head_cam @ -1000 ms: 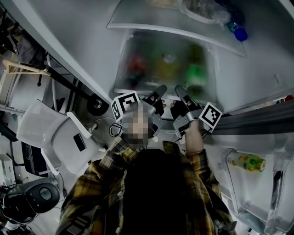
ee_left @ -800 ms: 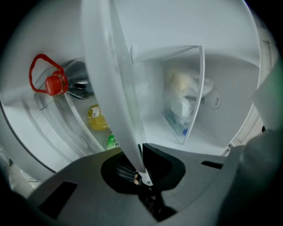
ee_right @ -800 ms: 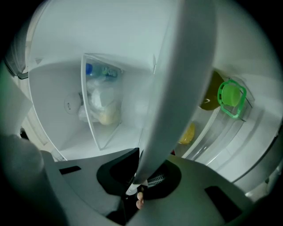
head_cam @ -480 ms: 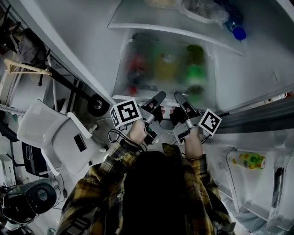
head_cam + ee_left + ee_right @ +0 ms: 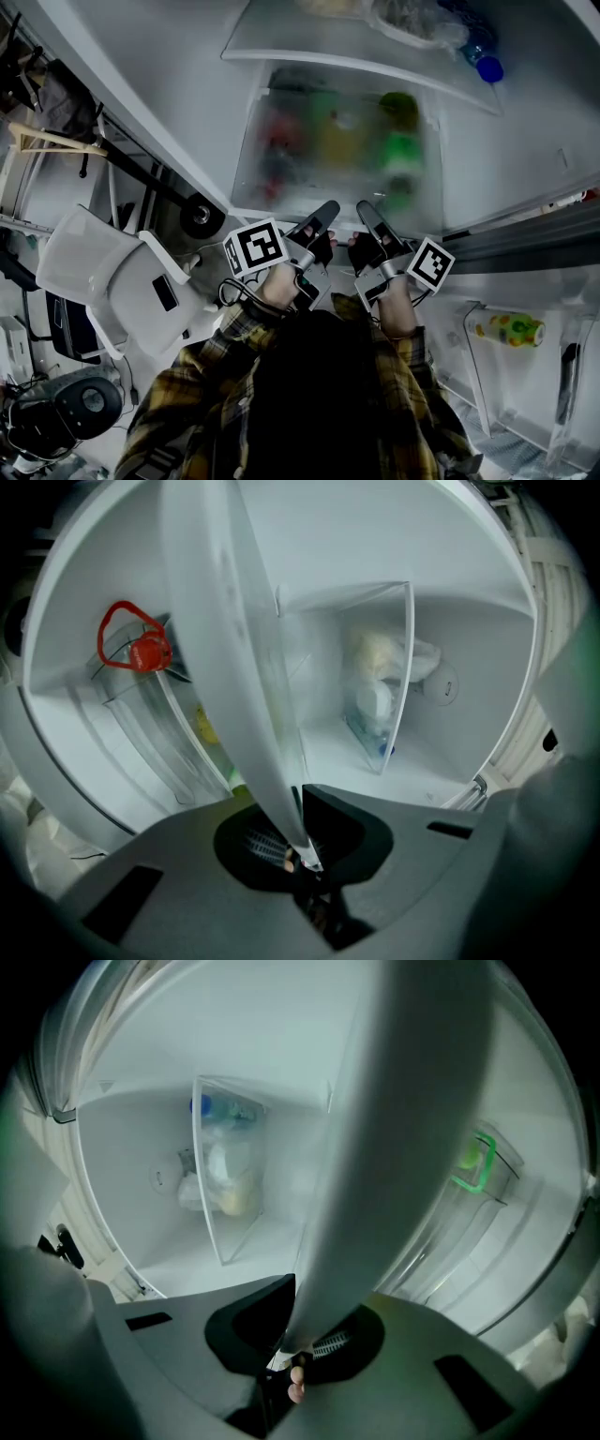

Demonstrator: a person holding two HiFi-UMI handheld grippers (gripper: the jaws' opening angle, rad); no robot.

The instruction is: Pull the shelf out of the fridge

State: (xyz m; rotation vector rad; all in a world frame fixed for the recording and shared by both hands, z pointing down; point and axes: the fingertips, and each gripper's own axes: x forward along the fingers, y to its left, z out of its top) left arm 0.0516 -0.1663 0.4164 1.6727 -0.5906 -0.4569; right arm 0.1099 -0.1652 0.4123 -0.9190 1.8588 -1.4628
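The frosted glass shelf lies low in the open fridge, with blurred red, yellow and green items showing through it. Both grippers hold its front edge. My left gripper is shut on the edge left of centre, and my right gripper is shut on it just beside. In the left gripper view the shelf's white rim runs down into the closed left gripper. The right gripper view shows the same shelf rim pinched in the right gripper.
An upper shelf holds a bag and a blue-capped bottle. The fridge door bins at the right carry a spotted bottle. A white chair stands at the left. A clear divider stands inside the fridge.
Both grippers have come back toward the person, still clamped on the shelf's front edge. The shelf has slid out a little with them.
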